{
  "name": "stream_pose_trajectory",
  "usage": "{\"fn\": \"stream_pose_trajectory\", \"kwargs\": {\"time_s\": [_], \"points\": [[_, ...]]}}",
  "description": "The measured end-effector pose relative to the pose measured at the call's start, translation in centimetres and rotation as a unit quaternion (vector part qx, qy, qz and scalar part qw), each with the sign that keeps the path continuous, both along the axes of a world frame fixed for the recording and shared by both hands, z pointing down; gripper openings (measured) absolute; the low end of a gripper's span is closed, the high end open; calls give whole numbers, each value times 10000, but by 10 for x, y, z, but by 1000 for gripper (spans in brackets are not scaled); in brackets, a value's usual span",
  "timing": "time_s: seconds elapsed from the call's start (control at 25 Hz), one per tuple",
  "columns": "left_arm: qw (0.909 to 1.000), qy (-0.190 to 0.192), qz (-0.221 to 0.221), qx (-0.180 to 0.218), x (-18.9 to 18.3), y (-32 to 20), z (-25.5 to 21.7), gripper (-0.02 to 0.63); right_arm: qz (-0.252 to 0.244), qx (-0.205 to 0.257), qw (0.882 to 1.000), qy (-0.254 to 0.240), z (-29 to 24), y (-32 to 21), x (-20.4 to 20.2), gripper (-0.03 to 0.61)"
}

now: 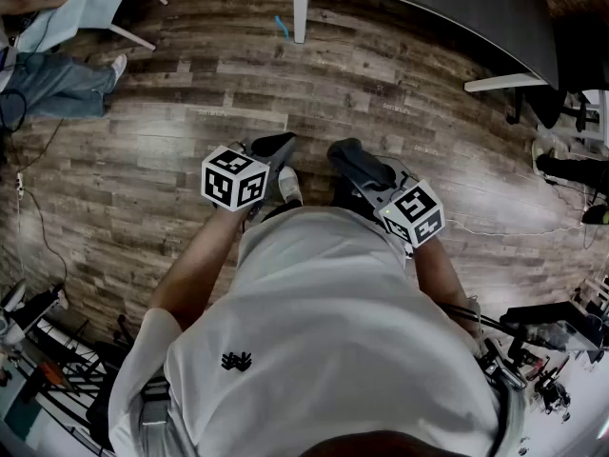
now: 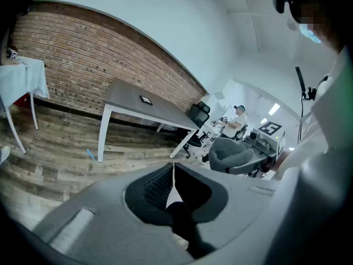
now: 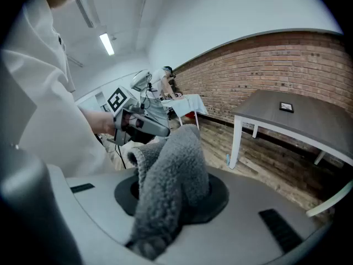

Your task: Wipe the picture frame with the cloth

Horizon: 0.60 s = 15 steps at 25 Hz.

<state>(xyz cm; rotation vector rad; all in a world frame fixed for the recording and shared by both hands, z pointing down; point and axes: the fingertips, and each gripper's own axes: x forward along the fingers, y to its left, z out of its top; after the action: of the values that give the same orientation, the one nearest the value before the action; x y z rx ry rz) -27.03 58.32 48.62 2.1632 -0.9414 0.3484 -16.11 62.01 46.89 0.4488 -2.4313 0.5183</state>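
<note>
— Left hand-held gripper (image 1: 276, 145) first: how do its jaws stand?

— Pressed together tip to tip, with nothing between them. It is held low in front of the person's white shirt (image 1: 324, 331), tilted down toward the wooden floor (image 1: 190, 112).

— And the right hand-held gripper (image 1: 354, 160)?

— Clamped on the cloth (image 3: 172, 170), a grey, fleecy one. It is bunched between the jaws. One fold stands up past the tips and a tail hangs back over the gripper's body.

— How do the two sit against each other?

— Side by side, near each other but not touching, both just ahead of the person's body.

— So where is the picture frame (image 2: 145, 99)?

— Well apart from both. It appears to be the small dark rectangle lying flat on the grey worktop (image 2: 127, 93), across a stretch of floor. It is too small to make out more than that. Neither gripper is near it, and the cloth is nowhere close to it.

— Anything around that worktop?

— It stands on white legs, and a small blue thing (image 2: 90, 154) lies on the floor just beside the nearest leg. A brick wall (image 2: 83, 54) runs behind it.

— And farther off?

— A black office chair (image 2: 198, 115) sits past the worktop's far end. Beyond that, a seated person in a white top (image 2: 237, 120) is at another desk.
</note>
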Motion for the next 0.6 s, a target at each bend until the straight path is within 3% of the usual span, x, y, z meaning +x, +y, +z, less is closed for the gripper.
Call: {"fn": "stream_pose_trajectory", "kwargs": {"time_s": [0.2, 0.6], "points": [[9995, 177, 220, 151, 33, -42, -4, 20, 313, -83, 9995, -21, 8, -39, 26, 87], [9988, -158, 330, 341, 94, -211, -30, 20, 569, 295, 9977, -238, -8, -224, 94, 86]]}}
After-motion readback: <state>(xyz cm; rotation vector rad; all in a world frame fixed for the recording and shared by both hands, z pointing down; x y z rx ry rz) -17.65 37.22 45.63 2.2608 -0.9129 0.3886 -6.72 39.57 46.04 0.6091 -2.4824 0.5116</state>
